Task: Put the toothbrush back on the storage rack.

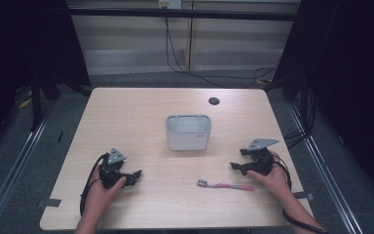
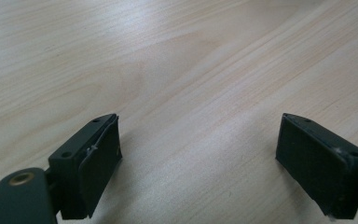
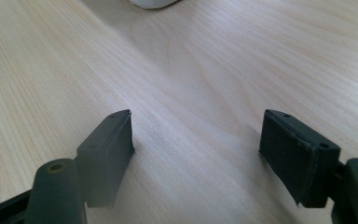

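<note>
Pink toothbrush [image 1: 226,185] lies flat on the bench [image 1: 126,112], just inboard of the right gripper [image 1: 237,166] and a little toward the person from its tips, bristle head pointing away toward the left gripper [image 1: 135,173]. White tub [image 1: 188,131] sits ahead of both grippers, roughly midway between them, apart from the brush. Right gripper: jaws spread wide, nothing between them, bare wood under them in the right gripper view. Left gripper: same, jaws wide and empty over bare bench in the left gripper view. Likely job is brush into tub, right side nearest. Risks as I judge them: handle is thin and lies flat, so pads coming down at an angle may scrape the bench and skid the brush away instead of closing on it. Grabbing near one end would probably let it pivot in the pads and swing on the lift. Tub looks light; a tilted brush catching the rim could shove or tip it. Right gripper's cable trails near the bench edge and could drag on the reach.
</note>
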Demonstrator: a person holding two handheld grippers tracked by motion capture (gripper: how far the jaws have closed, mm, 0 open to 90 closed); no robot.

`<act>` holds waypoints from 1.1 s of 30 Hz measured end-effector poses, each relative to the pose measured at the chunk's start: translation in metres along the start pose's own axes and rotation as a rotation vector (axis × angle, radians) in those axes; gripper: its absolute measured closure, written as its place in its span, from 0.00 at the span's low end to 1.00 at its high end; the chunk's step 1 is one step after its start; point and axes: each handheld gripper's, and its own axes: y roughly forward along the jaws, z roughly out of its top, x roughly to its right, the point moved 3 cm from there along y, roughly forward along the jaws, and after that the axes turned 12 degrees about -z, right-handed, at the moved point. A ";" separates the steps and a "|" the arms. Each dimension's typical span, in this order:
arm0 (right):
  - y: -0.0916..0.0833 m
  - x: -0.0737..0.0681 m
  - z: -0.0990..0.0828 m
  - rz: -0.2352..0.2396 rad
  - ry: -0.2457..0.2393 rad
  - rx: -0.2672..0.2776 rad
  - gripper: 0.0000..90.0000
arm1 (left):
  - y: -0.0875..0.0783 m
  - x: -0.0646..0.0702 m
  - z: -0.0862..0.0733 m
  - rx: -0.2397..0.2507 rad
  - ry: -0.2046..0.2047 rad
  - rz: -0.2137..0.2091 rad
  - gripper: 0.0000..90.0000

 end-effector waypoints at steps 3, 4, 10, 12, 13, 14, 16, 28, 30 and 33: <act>0.000 -0.001 0.000 -0.007 0.007 -0.002 0.27 | 0.000 0.000 0.000 -0.001 0.001 0.001 0.15; 0.000 -0.001 0.000 -0.007 0.007 -0.002 0.27 | 0.000 0.000 0.000 -0.001 0.001 0.001 0.15; -0.004 -0.004 0.010 -0.006 -0.012 -0.119 0.31 | 0.000 0.000 0.000 0.000 0.001 0.001 0.15; -0.006 -0.010 0.016 0.013 -0.063 -0.145 0.33 | 0.000 0.000 0.000 0.000 0.000 0.001 0.15; -0.007 -0.013 0.018 0.008 -0.089 -0.157 0.33 | 0.000 0.000 0.000 0.000 0.001 0.001 0.15; -0.008 -0.017 0.021 0.022 -0.096 -0.161 0.34 | 0.000 0.000 0.000 -0.001 0.001 0.001 0.15; -0.009 -0.024 0.026 0.053 -0.096 -0.173 0.35 | 0.000 0.000 0.000 0.000 0.000 0.000 0.15; -0.015 -0.066 0.049 0.202 -0.252 -0.249 0.46 | 0.000 0.000 0.000 0.000 0.001 0.001 0.15; -0.016 -0.072 0.052 0.219 -0.273 -0.259 0.48 | 0.000 0.000 0.000 0.000 0.001 0.001 0.15; -0.016 -0.077 0.054 0.238 -0.297 -0.272 0.50 | 0.000 0.000 0.000 0.000 0.001 0.001 0.15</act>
